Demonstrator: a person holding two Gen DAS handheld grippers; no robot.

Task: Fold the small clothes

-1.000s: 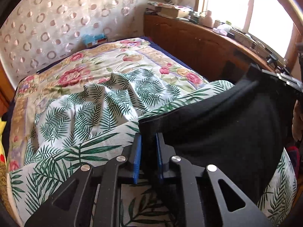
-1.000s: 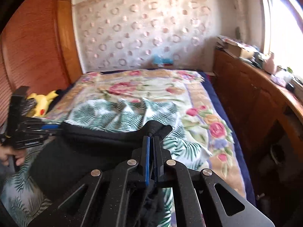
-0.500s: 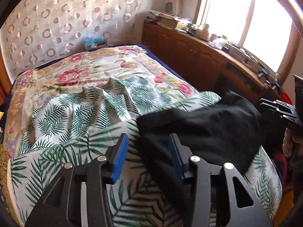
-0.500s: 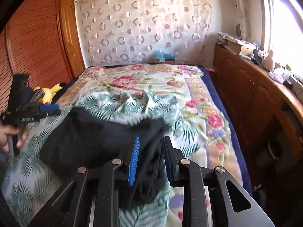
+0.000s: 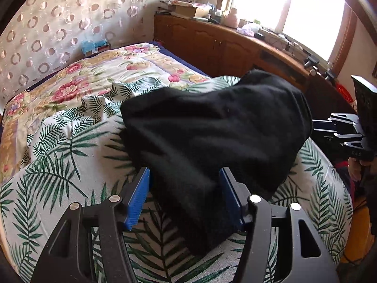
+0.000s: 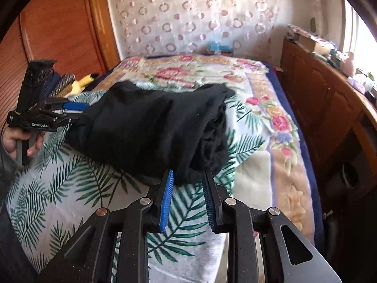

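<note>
Between the parted blue pads of the left gripper (image 5: 183, 195), angled down and just opened, lies the folded black fabric garment (image 5: 219, 132) on the palm-leaf bedspread (image 5: 59, 165). Opposite, the right gripper (image 6: 188, 186) stands slackly apart, garment's edge at its tips.

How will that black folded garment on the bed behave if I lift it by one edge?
The black garment would probably flop and come unfolded: its layers lie loose and rumpled at the right end. It looks soft and fairly light, slumping over the leaf-print sheet. Pushed, it would likely bunch up, not slide, since the sheet beneath is itself wrinkled cloth.
</note>
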